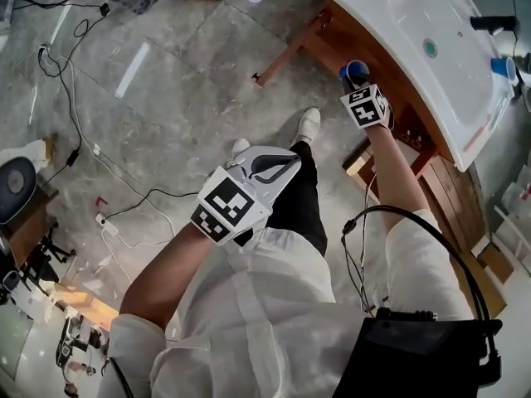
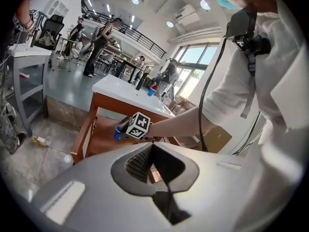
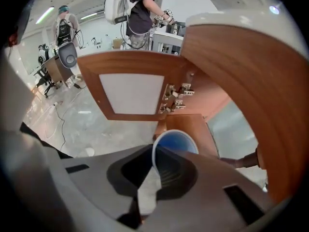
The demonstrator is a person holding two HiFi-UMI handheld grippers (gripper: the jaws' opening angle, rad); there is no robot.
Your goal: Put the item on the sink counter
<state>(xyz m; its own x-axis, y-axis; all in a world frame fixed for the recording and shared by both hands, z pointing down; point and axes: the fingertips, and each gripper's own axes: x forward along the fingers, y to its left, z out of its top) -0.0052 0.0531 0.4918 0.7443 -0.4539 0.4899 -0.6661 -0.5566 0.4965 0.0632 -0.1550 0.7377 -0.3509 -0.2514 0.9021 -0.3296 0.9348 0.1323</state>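
- Blue cup (image 3: 175, 142) is pinched by its wall in the right gripper (image 3: 155, 170). One jaw sits inside the mouth and the other against the outer side.
- In the right gripper view the cup's open mouth faces the camera, showing a pale rim and a blue inside.
- From the head view, the cup (image 1: 355, 72) is in the air at the tip of the right gripper (image 1: 358, 88). It hangs just beside the front edge of the white sink bench (image 1: 369, 19), not resting on it.
- Beyond the cup stands an open wooden cabinet door (image 3: 130, 93) with a pale centre panel and metal hinges (image 3: 174, 96) on its edge.
- The left gripper (image 2: 152, 151) has its jaws pressed together with nothing between them.
- In the head view the left gripper (image 1: 270, 166) is over the person's legs, well apart from the sink bench.
- The left gripper view looks across at the wooden cabinet (image 2: 99, 132) under the white top, and at the right arm with the cup (image 2: 118, 132).
- The grey stone floor (image 1: 182, 98) has cables trailing over it.
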